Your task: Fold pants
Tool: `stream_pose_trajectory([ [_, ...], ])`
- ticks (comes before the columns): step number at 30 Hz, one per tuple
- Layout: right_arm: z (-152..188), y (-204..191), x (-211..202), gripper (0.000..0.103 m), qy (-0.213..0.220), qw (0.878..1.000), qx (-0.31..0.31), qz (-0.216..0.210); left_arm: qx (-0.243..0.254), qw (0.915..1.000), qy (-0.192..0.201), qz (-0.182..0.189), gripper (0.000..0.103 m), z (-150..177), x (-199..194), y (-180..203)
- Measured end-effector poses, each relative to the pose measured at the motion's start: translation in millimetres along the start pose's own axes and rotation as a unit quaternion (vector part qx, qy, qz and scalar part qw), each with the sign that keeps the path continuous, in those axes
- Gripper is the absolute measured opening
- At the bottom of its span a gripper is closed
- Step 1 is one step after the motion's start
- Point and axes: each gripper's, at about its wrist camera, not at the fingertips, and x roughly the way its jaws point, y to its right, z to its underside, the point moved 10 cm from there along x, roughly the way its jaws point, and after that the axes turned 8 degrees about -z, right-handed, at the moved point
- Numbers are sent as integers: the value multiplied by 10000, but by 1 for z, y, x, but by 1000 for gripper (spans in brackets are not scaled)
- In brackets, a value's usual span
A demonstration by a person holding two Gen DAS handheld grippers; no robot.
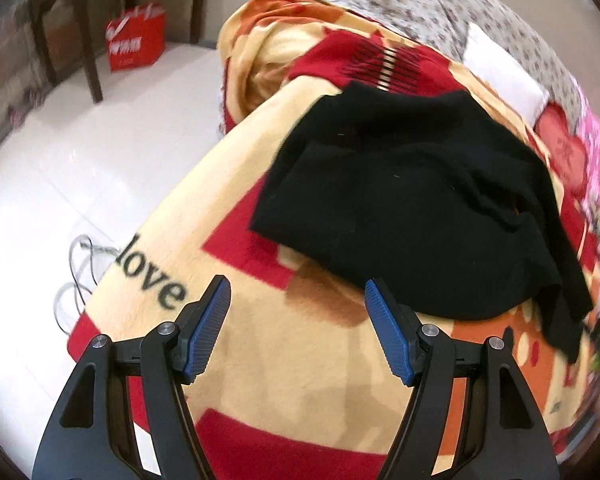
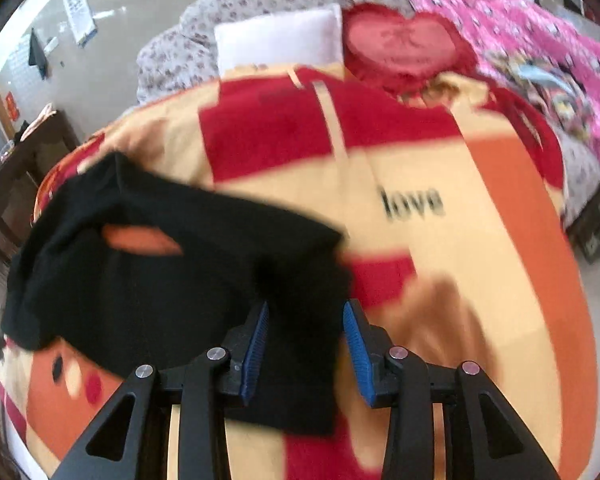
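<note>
Black pants (image 1: 412, 200) lie crumpled on a red, orange and cream blanket (image 1: 300, 360) printed with "love". My left gripper (image 1: 298, 292) is open and empty, a little short of the pants' near edge. In the right wrist view the pants (image 2: 140, 272) lie to the left, and one end of them runs between the blue pads of my right gripper (image 2: 305, 312). The right jaws stand apart around the cloth, not closed on it. This view is blurred.
The blanket (image 2: 480, 280) covers a bed. At its head lie a white pillow (image 2: 278, 38), a red heart cushion (image 2: 404, 46) and a pink quilt (image 2: 540, 52). Left of the bed are white floor, a cable (image 1: 80, 272), a dark wooden table (image 1: 76, 8) and a red bag (image 1: 136, 42).
</note>
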Motion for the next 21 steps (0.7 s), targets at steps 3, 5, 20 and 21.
stream_pose_trajectory([
  [3, 20, 12, -2, 38, 26, 9994, 350, -77, -295, 9996, -32, 28, 70, 0, 2, -10],
  [5, 21, 9, -3, 40, 199, 9984, 482, -194, -414, 9991, -92, 59, 70, 1, 5, -11],
  [20, 4, -18, 4, 10, 707, 9914, 613, -919, -293, 9979, -51, 580, 13, -27, 25, 49],
  [21, 0, -18, -4, 9, 842, 9886, 689, -1040, -247, 9970, -220, 706, 13, -26, 28, 54],
])
